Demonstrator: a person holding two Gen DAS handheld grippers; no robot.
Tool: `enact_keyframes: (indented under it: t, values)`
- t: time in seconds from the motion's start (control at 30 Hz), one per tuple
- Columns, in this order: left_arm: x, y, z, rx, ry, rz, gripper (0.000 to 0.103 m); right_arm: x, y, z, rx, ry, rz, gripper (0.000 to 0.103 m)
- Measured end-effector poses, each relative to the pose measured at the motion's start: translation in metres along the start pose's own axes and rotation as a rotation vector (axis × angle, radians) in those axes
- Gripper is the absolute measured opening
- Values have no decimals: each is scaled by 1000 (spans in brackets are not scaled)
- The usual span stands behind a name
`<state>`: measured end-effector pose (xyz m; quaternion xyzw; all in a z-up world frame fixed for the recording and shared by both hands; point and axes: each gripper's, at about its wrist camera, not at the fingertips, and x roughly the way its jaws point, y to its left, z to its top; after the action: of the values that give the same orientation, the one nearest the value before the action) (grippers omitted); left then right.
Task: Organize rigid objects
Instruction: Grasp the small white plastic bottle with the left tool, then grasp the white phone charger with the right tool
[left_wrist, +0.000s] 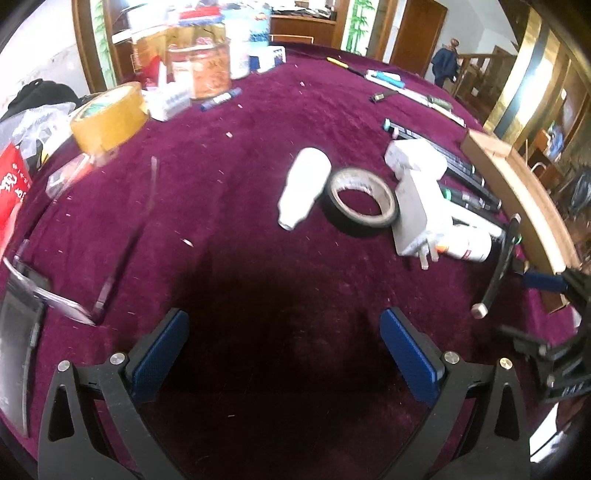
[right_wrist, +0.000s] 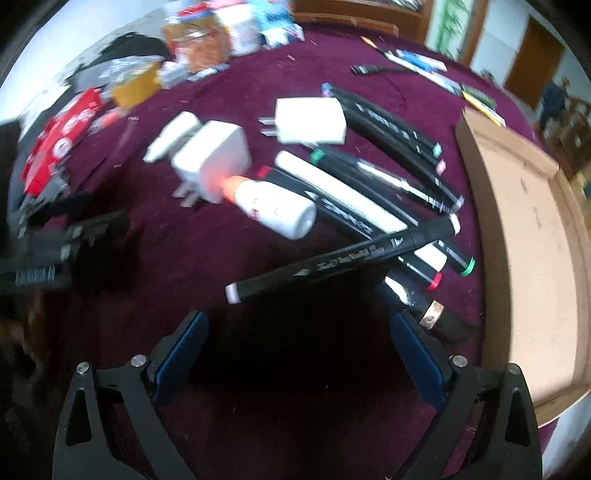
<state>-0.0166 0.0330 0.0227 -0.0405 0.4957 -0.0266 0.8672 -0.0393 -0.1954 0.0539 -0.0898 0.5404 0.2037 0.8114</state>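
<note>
Both grippers are empty, fingers spread wide. I judge I am between picks. My right gripper (right_wrist: 297, 363) hangs above a black marker (right_wrist: 341, 258) that lies across the pile of markers (right_wrist: 388, 177), near the cardboard tray (right_wrist: 517, 229) on the right. The next move is probably to lower and close on this marker. My left gripper (left_wrist: 284, 354) is over bare purple cloth (left_wrist: 221, 184). Only the left view shows the black tape roll (left_wrist: 360, 201) and the white bottle (left_wrist: 303, 186) far ahead.
</note>
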Motion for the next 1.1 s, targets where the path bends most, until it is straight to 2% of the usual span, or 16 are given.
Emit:
enact_keyframes:
  t: [0.1,0.17,0.23,0.37,0.43,0.53,0.63,0.73,0.83,0.9,1.1]
  values:
    - [-11,9,18,9,-6,12,103,-20,1,1,-52,-62,18,93]
    - [-10,14,34,4,7,2,94,-30,3,0,-71,-101,33,93]
    - [-1,15,48,18,48,3,68,-33,7,-1,-88,-131,32,93]
    - [22,6,66,68,112,-10,63,-36,10,-5,-95,-159,28,93]
    - [29,0,73,97,132,-29,43,-41,4,-7,-77,-165,31,93]
    - [37,-6,82,119,164,-48,42,-46,-6,-10,-41,-172,36,93]
    - [48,-10,90,143,195,-59,36,-49,-12,-11,-20,-176,50,85]
    - [57,-16,97,173,203,-43,34,-50,-16,-12,-7,-176,58,82]
    - [68,-18,102,167,210,-31,27,-49,-17,-11,1,-173,72,71]
    - [68,-20,100,171,188,-2,24,-48,-16,-8,0,-170,87,68]
    - [51,-12,76,79,155,-23,24,-47,-8,13,-4,-162,145,65]
